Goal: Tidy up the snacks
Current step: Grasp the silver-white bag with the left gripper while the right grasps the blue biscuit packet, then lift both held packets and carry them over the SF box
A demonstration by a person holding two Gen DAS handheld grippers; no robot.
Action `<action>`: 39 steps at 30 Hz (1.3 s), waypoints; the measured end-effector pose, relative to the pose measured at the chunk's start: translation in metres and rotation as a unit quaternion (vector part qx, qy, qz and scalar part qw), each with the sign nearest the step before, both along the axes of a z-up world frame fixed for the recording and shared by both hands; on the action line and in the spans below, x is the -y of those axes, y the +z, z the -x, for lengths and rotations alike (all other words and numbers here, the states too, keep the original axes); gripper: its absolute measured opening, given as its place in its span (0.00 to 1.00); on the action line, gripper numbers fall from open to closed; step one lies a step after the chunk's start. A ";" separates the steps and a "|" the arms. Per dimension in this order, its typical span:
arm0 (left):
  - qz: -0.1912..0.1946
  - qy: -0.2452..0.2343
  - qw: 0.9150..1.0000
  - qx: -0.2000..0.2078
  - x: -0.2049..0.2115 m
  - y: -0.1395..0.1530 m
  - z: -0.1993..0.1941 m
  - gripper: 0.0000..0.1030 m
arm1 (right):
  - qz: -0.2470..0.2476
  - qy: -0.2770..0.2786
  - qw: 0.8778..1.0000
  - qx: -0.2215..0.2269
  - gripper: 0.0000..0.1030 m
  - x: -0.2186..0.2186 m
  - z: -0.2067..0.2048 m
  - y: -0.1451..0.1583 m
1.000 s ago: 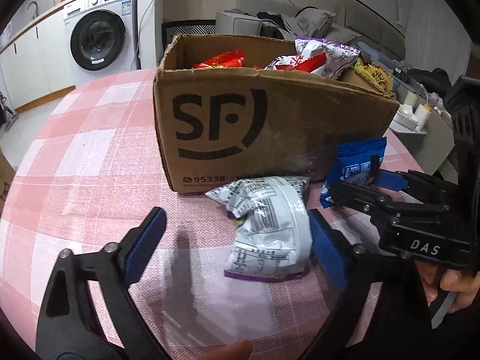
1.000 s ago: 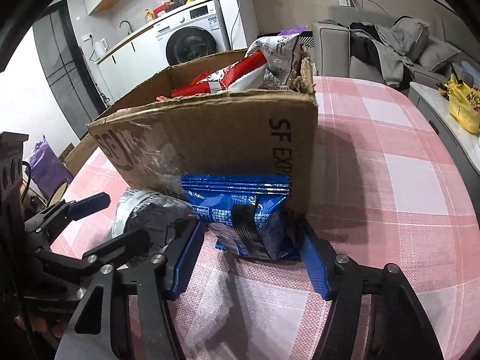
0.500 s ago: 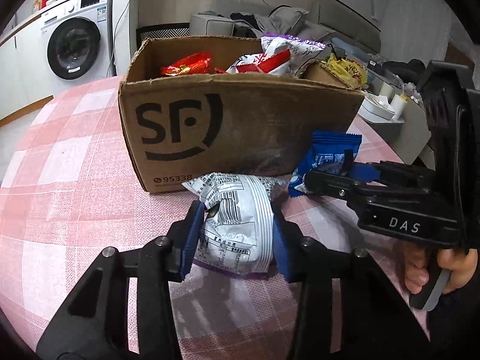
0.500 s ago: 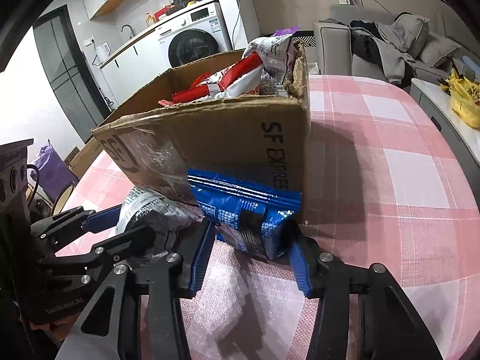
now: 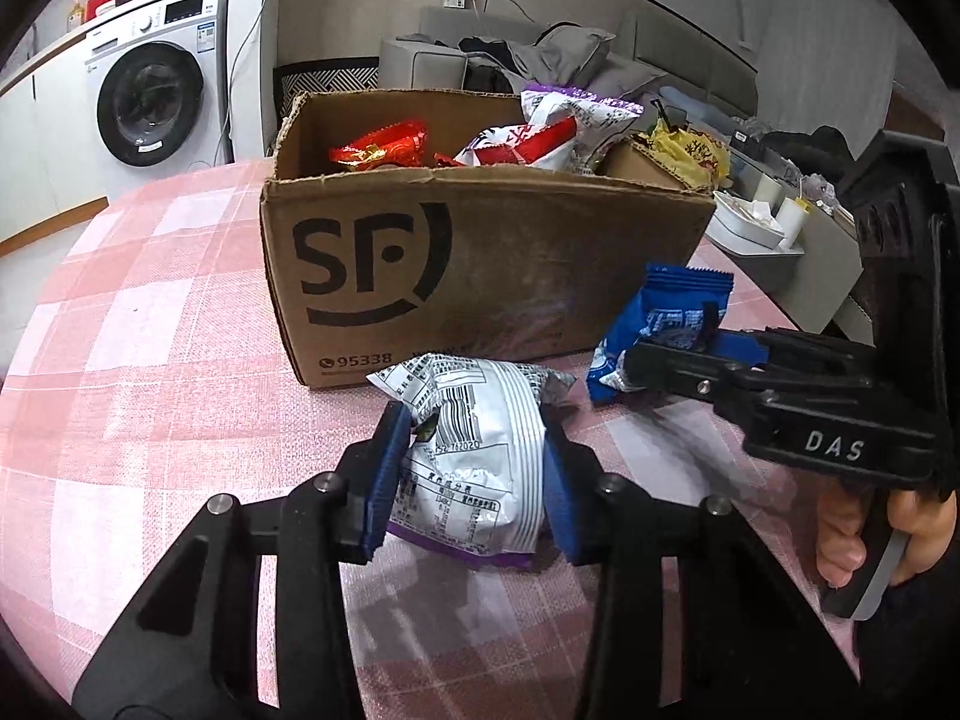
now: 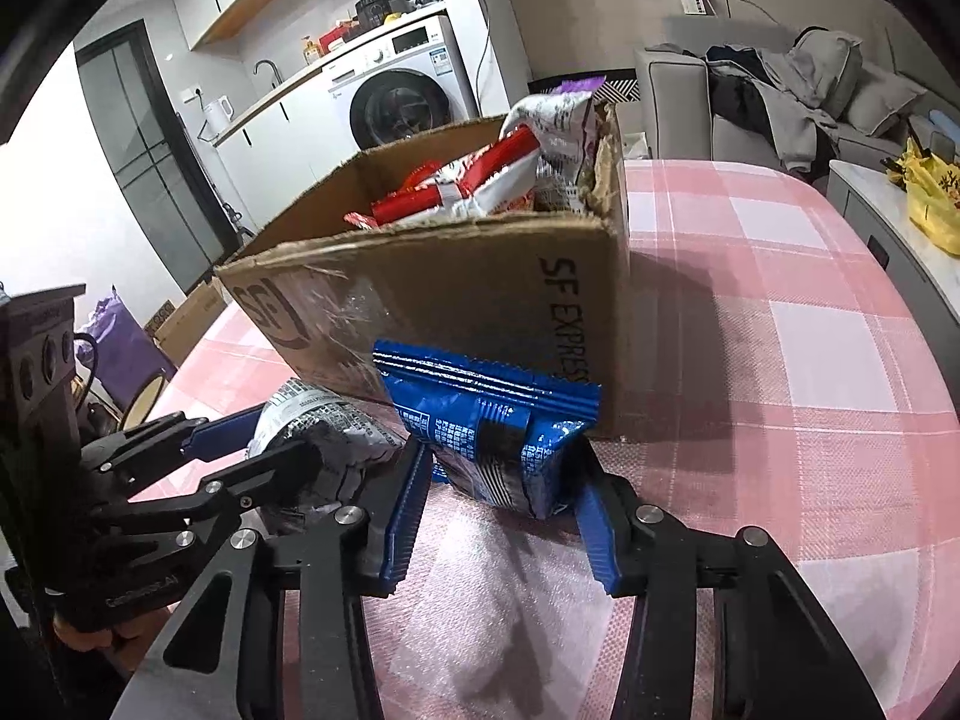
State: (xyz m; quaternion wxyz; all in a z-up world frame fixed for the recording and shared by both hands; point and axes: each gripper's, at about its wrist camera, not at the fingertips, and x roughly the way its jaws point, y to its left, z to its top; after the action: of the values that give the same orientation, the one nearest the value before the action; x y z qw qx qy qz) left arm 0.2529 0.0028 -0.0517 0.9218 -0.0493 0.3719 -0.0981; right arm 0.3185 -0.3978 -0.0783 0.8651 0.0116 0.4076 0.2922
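Observation:
A brown SF cardboard box (image 5: 480, 264) stands on the pink checked table and holds red and white snack packs (image 5: 516, 144). My left gripper (image 5: 474, 474) is shut on a white and grey snack bag (image 5: 474, 456) in front of the box. The bag also shows in the right wrist view (image 6: 318, 426). My right gripper (image 6: 501, 516) is shut on a blue snack pack (image 6: 498, 438) at the box's near corner; the pack looks lifted a little. The pack also shows in the left wrist view (image 5: 666, 312). The box shows in the right wrist view (image 6: 456, 300) too.
The pink checked tablecloth (image 6: 810, 360) spreads to the right of the box. A washing machine (image 5: 156, 96) stands behind at the left. A sofa with clothes (image 6: 798, 84) and a yellow bag (image 6: 930, 198) on a side counter lie beyond the table's edge.
Both grippers closed from open onto their packs: the left on the white bag, the right on the blue pack. Both packs now sit a little higher and closer to the cameras.

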 end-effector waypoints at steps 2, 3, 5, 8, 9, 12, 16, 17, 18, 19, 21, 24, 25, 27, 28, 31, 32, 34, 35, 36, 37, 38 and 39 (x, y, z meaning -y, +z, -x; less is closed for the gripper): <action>0.000 -0.001 1.000 0.002 0.000 0.002 0.005 0.37 | -0.002 0.002 1.000 0.004 0.45 0.002 0.004 0.004; -0.001 0.000 1.000 0.005 0.000 0.004 0.007 0.37 | -0.003 0.001 1.000 0.007 0.45 0.004 0.007 0.006; -0.001 0.000 1.000 0.010 -0.001 0.008 0.013 0.37 | -0.008 0.002 1.000 0.009 0.45 0.008 0.012 0.011; -0.004 -0.002 1.000 0.022 -0.002 0.017 0.023 0.37 | -0.013 0.005 1.000 0.016 0.45 0.011 0.018 0.017; -0.003 -0.002 1.000 0.027 -0.002 0.020 0.027 0.37 | -0.015 0.006 1.000 0.020 0.45 0.012 0.020 0.020; 0.000 -0.001 0.999 0.037 -0.006 0.031 0.036 0.37 | -0.024 0.010 0.999 0.031 0.45 0.013 0.025 0.032; -0.001 0.003 0.998 0.056 -0.011 0.049 0.049 0.37 | -0.029 0.016 0.998 0.046 0.45 0.012 0.032 0.046; 0.000 0.005 0.998 0.060 -0.013 0.053 0.051 0.37 | -0.032 0.017 0.998 0.050 0.45 0.012 0.034 0.051; 0.001 0.006 0.998 0.063 -0.015 0.057 0.054 0.37 | -0.034 0.018 0.998 0.054 0.45 0.012 0.035 0.055; 0.001 0.006 0.998 0.066 -0.017 0.061 0.057 0.37 | -0.036 0.020 0.998 0.056 0.45 0.013 0.036 0.057; -0.003 0.009 0.997 0.072 -0.020 0.068 0.060 0.37 | -0.039 0.021 0.997 0.067 0.45 0.013 0.039 0.065; -0.007 0.016 0.996 0.083 -0.026 0.079 0.067 0.37 | -0.044 0.024 0.996 0.077 0.45 0.014 0.042 0.076; -0.007 0.018 0.996 0.085 -0.028 0.083 0.068 0.37 | -0.046 0.026 0.995 0.081 0.45 0.014 0.043 0.081; -0.009 0.021 0.995 0.092 -0.031 0.092 0.072 0.37 | -0.050 0.032 0.995 0.085 0.45 0.013 0.043 0.088; -0.009 0.022 0.995 0.096 -0.032 0.095 0.073 0.37 | -0.051 0.033 0.994 0.088 0.45 0.013 0.044 0.091; -0.012 0.025 0.994 0.108 -0.036 0.109 0.076 0.37 | -0.048 0.034 0.993 0.099 0.45 0.009 0.045 0.103; -0.013 0.025 0.993 0.112 -0.037 0.113 0.077 0.37 | -0.049 0.035 0.993 0.102 0.45 0.008 0.044 0.107; -0.016 0.025 0.992 0.120 -0.037 0.122 0.076 0.37 | -0.052 0.036 0.992 0.106 0.45 0.007 0.042 0.113; -0.017 0.024 0.992 0.124 -0.037 0.126 0.077 0.37 | -0.053 0.036 0.992 0.108 0.45 0.006 0.041 0.116; -0.018 0.024 0.991 0.128 -0.037 0.129 0.077 0.37 | -0.052 0.036 0.992 0.111 0.45 0.004 0.040 0.120; -0.019 0.024 0.991 0.130 -0.038 0.133 0.078 0.37 | -0.051 0.035 0.992 0.114 0.45 0.003 0.039 0.122; -0.019 0.024 0.991 0.133 -0.039 0.137 0.078 0.37 | -0.051 0.034 0.991 0.116 0.45 0.002 0.037 0.126; -0.019 0.023 0.990 0.134 -0.039 0.140 0.078 0.37 | -0.052 0.034 0.991 0.118 0.45 0.001 0.036 0.128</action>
State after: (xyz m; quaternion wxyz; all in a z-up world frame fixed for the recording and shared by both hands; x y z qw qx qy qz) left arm 0.1750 0.0419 0.0878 0.9662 -0.0266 0.2451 -0.0754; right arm 0.2829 -0.3987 0.0500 0.8949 0.0084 0.2869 0.3416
